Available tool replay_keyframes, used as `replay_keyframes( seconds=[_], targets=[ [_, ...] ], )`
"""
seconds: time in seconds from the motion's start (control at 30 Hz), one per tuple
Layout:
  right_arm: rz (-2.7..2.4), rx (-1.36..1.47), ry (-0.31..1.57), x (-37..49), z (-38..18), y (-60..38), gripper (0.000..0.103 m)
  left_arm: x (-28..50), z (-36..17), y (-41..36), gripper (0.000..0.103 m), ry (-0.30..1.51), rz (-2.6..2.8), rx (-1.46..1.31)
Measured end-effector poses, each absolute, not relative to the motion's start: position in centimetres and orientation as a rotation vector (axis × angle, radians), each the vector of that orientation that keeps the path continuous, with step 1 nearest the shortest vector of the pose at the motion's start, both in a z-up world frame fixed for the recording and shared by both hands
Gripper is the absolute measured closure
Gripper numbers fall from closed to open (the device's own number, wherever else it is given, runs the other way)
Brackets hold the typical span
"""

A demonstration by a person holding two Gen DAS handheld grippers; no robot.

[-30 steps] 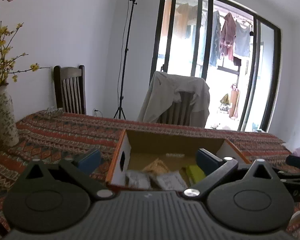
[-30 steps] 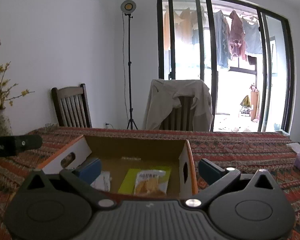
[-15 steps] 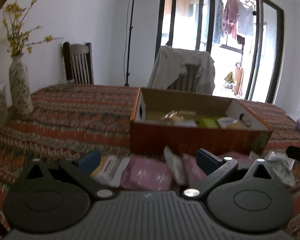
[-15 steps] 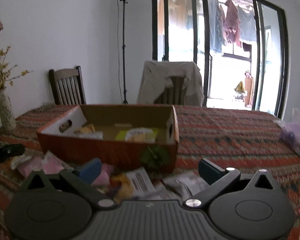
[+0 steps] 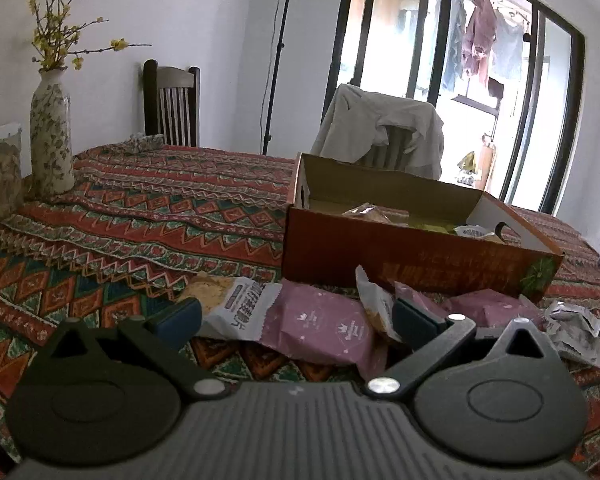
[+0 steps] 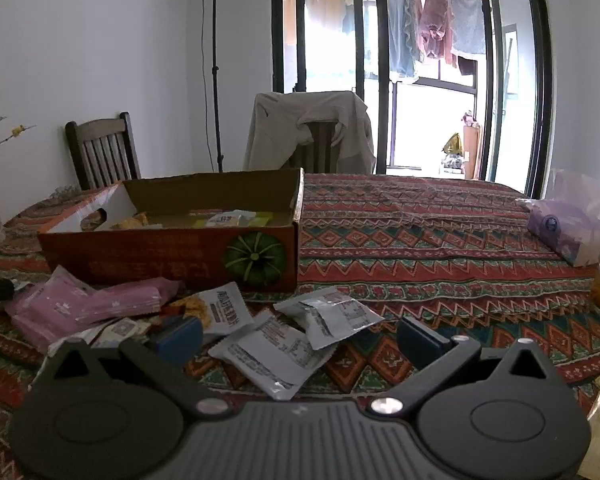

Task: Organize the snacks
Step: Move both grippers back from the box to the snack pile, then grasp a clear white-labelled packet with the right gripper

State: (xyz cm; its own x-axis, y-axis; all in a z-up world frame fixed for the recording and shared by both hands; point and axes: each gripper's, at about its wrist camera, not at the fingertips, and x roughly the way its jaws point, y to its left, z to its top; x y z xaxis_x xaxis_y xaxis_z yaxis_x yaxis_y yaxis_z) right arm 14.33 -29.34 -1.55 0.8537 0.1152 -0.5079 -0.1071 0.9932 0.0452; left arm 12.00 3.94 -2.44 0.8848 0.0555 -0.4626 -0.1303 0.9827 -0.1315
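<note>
Left wrist: box contents mostly hidden

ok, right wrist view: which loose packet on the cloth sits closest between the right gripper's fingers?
The white packet lying label-up, directly ahead of the open right gripper; the others lie farther off.

One cardboard box stood at eleven o'clock; two silver packets and two chairs were visible.
</note>
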Motion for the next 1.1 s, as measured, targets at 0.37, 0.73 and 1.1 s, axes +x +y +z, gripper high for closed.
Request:
replay_keyframes(
  seconds=[0.37, 0.73, 1.1],
  targets=[
    [0.105, 0.001, 0.569, 15.5, -2.4, -29.1, 0.000, 12.1, -2.5, 3.9, 0.000, 0.479, 0.080, -0.169],
    [0.059, -0.049, 0.609, 19.1, -3.2, -29.6, 0.000, 12.2, -2.7, 4.1, 0.000, 0.484, 0.079, -0.177],
    [0.074, -0.096, 0.721, 25.1, -4.5, -29.8, 0.009, 12.2, -2.9, 4.1, 0.000, 0.492, 0.083, -0.179]
  ],
)
